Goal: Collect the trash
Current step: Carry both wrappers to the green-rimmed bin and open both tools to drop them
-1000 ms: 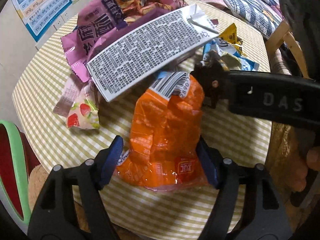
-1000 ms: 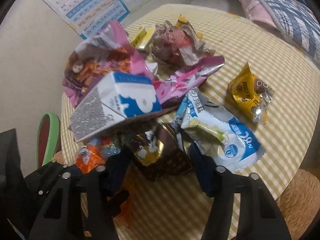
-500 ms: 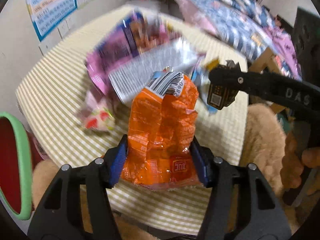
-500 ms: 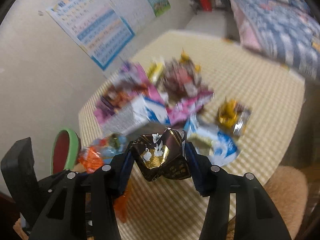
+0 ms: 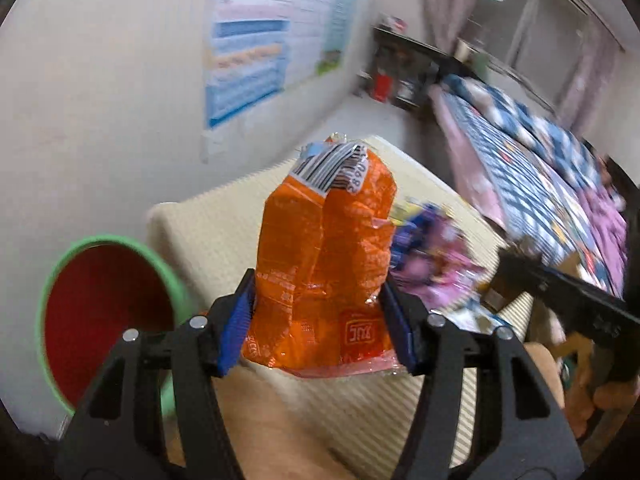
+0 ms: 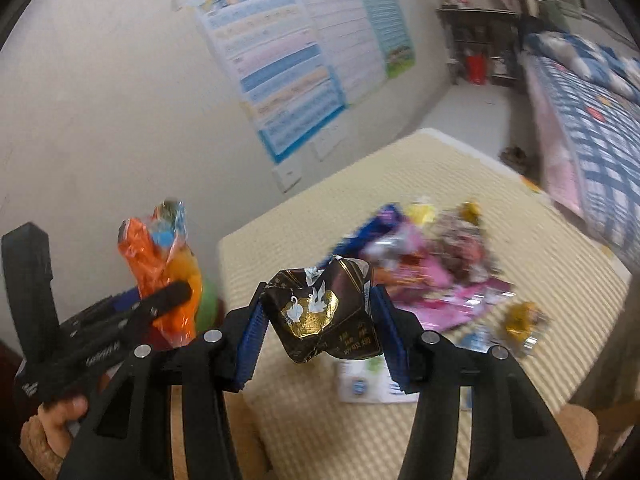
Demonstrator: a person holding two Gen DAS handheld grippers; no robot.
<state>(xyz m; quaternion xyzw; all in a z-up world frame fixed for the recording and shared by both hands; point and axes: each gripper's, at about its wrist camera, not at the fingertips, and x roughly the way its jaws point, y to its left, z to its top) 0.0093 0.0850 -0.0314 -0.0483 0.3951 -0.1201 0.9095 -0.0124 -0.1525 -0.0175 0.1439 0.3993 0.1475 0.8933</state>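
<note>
My left gripper [image 5: 320,330] is shut on an orange snack wrapper [image 5: 326,264] that stands up between its blue pads, lifted clear of the table. The right wrist view shows that same orange wrapper [image 6: 162,264] at the left. A crumpled dark brown and gold wrapper [image 6: 326,316] with white swans is pinched in my right gripper [image 6: 320,338], also held above the table. A bin [image 5: 100,312] with a green rim and red inside stands on the floor at the lower left, beside the table's left end. More wrappers [image 6: 432,276] lie heaped on the table behind.
The table has a yellow checked cloth [image 6: 460,184] and stands against a white wall with posters [image 6: 300,60]. A bed with a blue patchwork quilt [image 5: 540,168] runs along the right. A tan plush cushion [image 5: 264,436] sits below the table's near edge.
Both grippers have risen off the table with their wrappers. The left one swung left, bringing the green-rimmed bin into full view. The trash heap now lies farther away.
</note>
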